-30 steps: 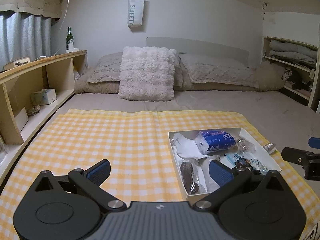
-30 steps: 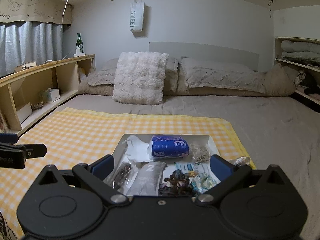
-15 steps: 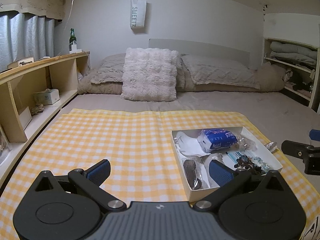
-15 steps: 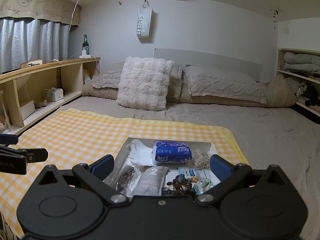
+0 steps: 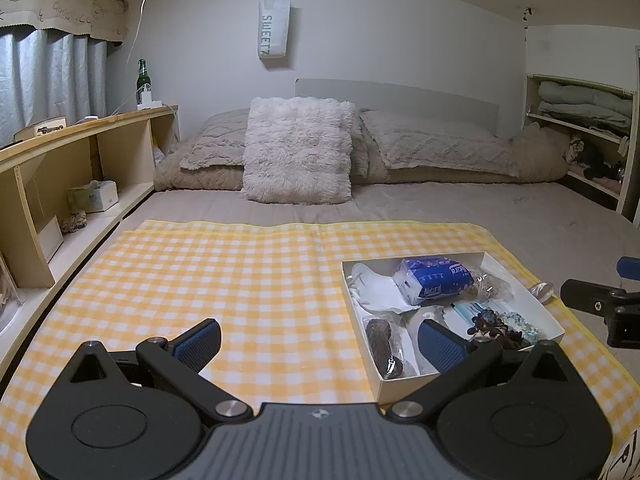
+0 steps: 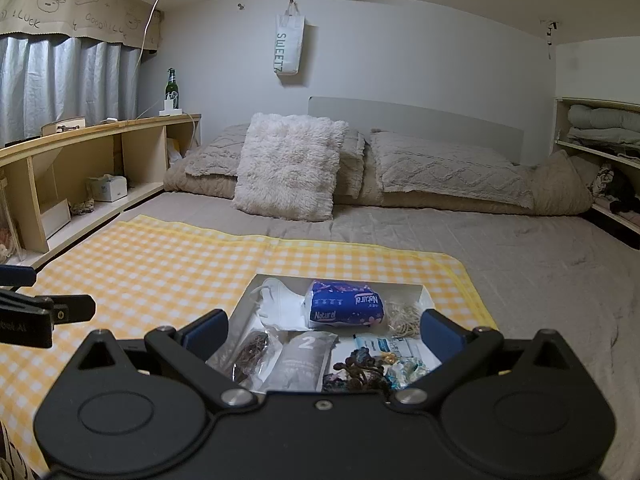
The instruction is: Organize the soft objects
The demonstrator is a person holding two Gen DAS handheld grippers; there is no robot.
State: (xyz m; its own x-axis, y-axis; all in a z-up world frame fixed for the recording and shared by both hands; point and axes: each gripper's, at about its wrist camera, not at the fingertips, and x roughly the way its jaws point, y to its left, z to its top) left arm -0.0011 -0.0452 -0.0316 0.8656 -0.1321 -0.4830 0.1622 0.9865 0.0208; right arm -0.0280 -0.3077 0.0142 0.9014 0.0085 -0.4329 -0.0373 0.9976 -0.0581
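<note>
A white shallow box (image 5: 520, 284) (image 6: 426, 296) sits on a yellow checked cloth (image 5: 240, 276) (image 6: 160, 264) on the bed. It holds a blue tissue pack (image 5: 436, 278) (image 6: 344, 309), a white mask (image 5: 376, 290) (image 6: 280, 306), a grey pouch (image 6: 304, 360), a dark item in a clear bag (image 5: 382, 340) (image 6: 250, 354), rubber bands (image 6: 404, 316) and a dark tangle of hair ties (image 5: 494, 324) (image 6: 360, 368). My left gripper (image 5: 318, 342) is open and empty, left of the box. My right gripper (image 6: 324, 330) is open and empty, above the box's near edge.
A fluffy white cushion (image 5: 298, 150) (image 6: 290, 166) and beige pillows (image 5: 436, 146) lie at the bed's head. A wooden shelf (image 5: 76, 160) (image 6: 80, 168) runs along the left with a green bottle (image 5: 142, 80). Shelves with folded bedding (image 5: 580, 104) stand at the right.
Both views have tilted upward and pulled back a little, so more wall and ceiling show. The box and its contents have not moved. Both grippers stay open.
</note>
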